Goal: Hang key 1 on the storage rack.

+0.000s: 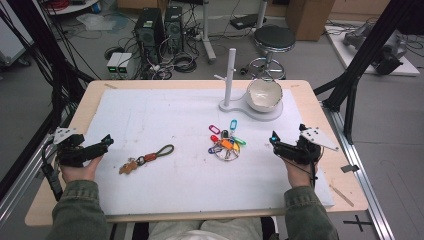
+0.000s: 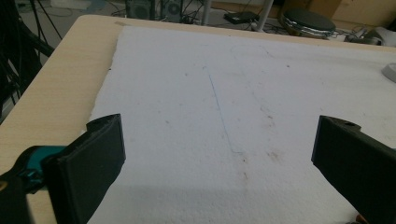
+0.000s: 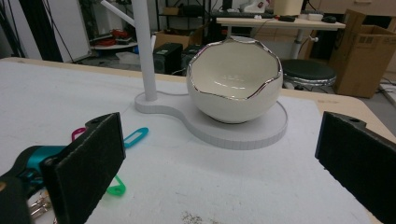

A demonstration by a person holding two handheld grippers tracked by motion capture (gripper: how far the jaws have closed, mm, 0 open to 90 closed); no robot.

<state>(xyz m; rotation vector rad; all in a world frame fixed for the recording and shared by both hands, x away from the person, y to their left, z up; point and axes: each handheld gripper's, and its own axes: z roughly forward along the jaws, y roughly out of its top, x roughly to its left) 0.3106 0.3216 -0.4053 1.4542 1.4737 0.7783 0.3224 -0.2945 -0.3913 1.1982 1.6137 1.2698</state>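
A bunch of keys with several coloured tags (image 1: 226,143) lies on the white mat (image 1: 165,115), right of centre. A brown and olive keychain strap (image 1: 146,158) lies left of centre. At the back stands a white stand (image 1: 230,75) whose base carries a white egg-shaped bowl (image 1: 264,94) (image 3: 234,81). My left gripper (image 1: 104,141) (image 2: 218,154) rests open at the mat's left edge, nothing between its jaws. My right gripper (image 1: 274,140) (image 3: 219,163) is open at the right, facing the bowl, with coloured tags (image 3: 133,136) near its left jaw.
The mat covers most of a wooden table (image 1: 60,165). Beyond the far edge stand computer towers (image 1: 159,30), cables and a black stool (image 1: 274,39). Black frame posts (image 1: 365,50) flank the table. A cardboard box (image 3: 362,51) sits behind the stool.
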